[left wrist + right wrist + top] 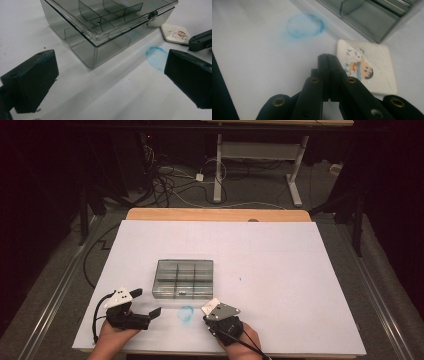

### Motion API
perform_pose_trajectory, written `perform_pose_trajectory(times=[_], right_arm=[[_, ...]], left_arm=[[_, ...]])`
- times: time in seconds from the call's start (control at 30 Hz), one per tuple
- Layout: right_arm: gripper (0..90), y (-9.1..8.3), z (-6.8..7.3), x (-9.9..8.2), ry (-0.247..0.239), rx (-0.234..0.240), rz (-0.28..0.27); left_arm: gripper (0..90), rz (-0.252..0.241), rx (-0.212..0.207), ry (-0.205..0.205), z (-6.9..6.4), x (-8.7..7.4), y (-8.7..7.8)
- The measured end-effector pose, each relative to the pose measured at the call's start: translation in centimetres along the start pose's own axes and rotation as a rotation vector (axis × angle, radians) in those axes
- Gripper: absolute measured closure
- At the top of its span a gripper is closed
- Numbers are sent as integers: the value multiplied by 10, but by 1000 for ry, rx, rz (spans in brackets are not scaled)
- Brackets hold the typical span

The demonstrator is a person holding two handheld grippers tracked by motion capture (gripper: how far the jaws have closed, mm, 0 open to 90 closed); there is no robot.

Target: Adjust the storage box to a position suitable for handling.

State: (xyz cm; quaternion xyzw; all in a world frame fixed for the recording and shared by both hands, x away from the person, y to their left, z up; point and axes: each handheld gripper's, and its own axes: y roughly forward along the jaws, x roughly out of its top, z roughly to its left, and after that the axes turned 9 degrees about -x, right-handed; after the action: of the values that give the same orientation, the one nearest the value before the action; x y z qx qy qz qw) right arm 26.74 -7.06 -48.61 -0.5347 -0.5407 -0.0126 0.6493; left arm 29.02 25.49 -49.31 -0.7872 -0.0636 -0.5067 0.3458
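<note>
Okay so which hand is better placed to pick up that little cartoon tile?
Probably right: the right gripper, fingers shut, sits at the tile. The left gripper is open, facing the box.

Tile (367,67) lower edge hidden behind claw (327,58) — box (367,15) cut off by frame.
</note>
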Motion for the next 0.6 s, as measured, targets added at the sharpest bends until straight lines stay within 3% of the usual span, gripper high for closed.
perform_pose_trajectory(times=[0.1,0.17,0.23,0.27,0.3,0.4,0.5,0.6], right_arm=[[900,-7,-9,-9,27,-2,-4],[881,-13,-15,-15,39,23,-26],[727,-20,-26,-18,92,62,-66],[672,-21,-30,-18,100,67,-84],[672,-21,-30,-18,100,67,-84],[495,-20,-43,-13,121,61,-115],[353,-12,-49,-7,101,60,-111],[242,0,-50,-1,64,51,-72]], left_arm=[[0,2,0,1,0,0,0],[0,-1,-2,0,0,0,0],[0,-3,-2,0,0,0,0],[0,-2,-2,0,0,0,0],[0,-1,-2,0,0,0,0],[0,-1,-2,1,0,0,0],[0,-2,-2,1,0,0,0],[0,-3,-2,0,0,0,0]])
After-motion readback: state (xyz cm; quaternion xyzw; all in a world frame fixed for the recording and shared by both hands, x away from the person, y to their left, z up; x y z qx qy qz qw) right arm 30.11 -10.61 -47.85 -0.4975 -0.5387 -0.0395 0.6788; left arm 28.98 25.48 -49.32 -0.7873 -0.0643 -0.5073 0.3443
